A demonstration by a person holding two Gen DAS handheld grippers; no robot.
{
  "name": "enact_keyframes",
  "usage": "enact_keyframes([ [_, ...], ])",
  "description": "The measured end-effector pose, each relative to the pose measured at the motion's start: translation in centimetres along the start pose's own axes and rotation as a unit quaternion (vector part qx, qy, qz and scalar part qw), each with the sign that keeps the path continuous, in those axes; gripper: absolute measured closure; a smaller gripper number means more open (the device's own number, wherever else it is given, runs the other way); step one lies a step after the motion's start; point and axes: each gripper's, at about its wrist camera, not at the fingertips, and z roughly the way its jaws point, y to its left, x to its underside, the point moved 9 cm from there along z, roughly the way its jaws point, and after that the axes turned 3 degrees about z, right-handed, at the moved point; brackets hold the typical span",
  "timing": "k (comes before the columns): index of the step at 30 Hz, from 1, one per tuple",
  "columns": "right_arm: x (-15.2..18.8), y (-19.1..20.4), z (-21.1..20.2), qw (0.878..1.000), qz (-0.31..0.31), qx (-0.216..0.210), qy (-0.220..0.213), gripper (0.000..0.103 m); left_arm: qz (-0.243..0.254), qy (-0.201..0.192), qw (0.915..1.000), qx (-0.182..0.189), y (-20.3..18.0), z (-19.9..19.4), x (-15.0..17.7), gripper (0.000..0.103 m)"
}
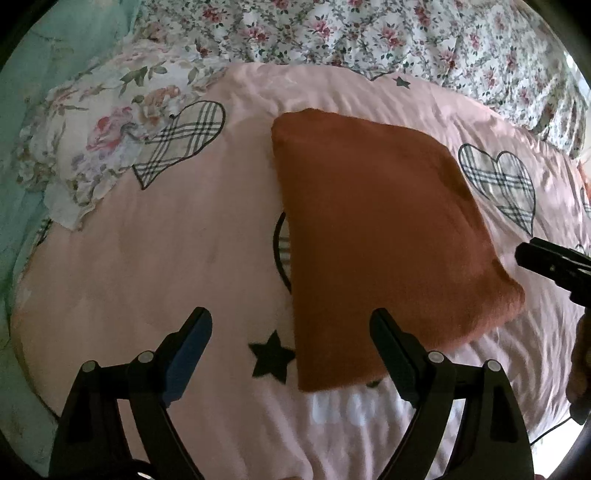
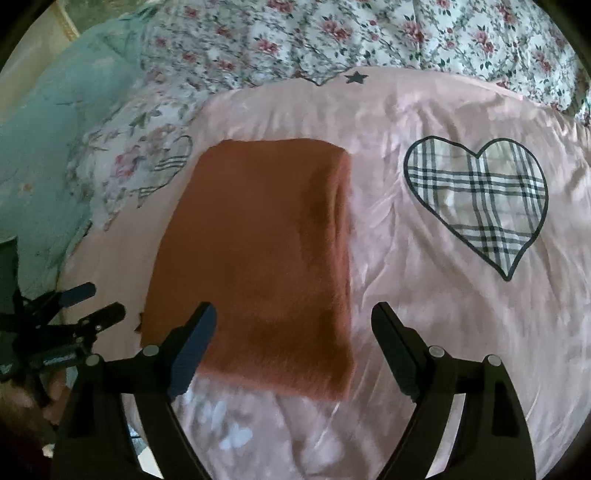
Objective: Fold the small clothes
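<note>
We see a rust-brown fuzzy garment (image 1: 384, 236) lying folded into a flat oblong on a pink bedsheet (image 1: 166, 240) printed with plaid hearts and black stars. Our left gripper (image 1: 291, 325) hangs with its jaws spread wide and nothing between them; the garment's near edge lies just ahead of it, reaching under its right finger, and a black star (image 1: 271, 356) sits between the fingers. Our right gripper (image 2: 295, 317) is likewise released and empty, the garment's near right corner just beyond its fingertips, mostly toward its left finger. A large plaid heart (image 2: 476, 203) lies ahead and to the right of that gripper. Far ahead of both grippers we see a floral quilt (image 2: 332, 33), and ahead to the left a rose-print cloth (image 1: 96, 144) beside teal bedding (image 1: 44, 55).
</note>
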Motion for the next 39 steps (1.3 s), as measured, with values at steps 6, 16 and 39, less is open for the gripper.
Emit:
enact_keyframes([
  [6,-0.3,0.7,0.7,1.000,-0.012,-0.005,0.009,0.017,0.013,0.004,0.9998,-0.013,-0.3,1.6,-1.2,0.015],
  [16,1.4,2.3,1.5,0.999,-0.029,-0.019,0.025,0.015,0.012,0.005,0.9998,-0.017,-1.2,2.3,-1.5,0.015],
  [39,1.1,2.9,1.8,0.999,-0.040,-0.021,0.024,0.011,0.018,-0.015,0.9996,-0.017,-2.3,1.6,-2.1,0.014],
])
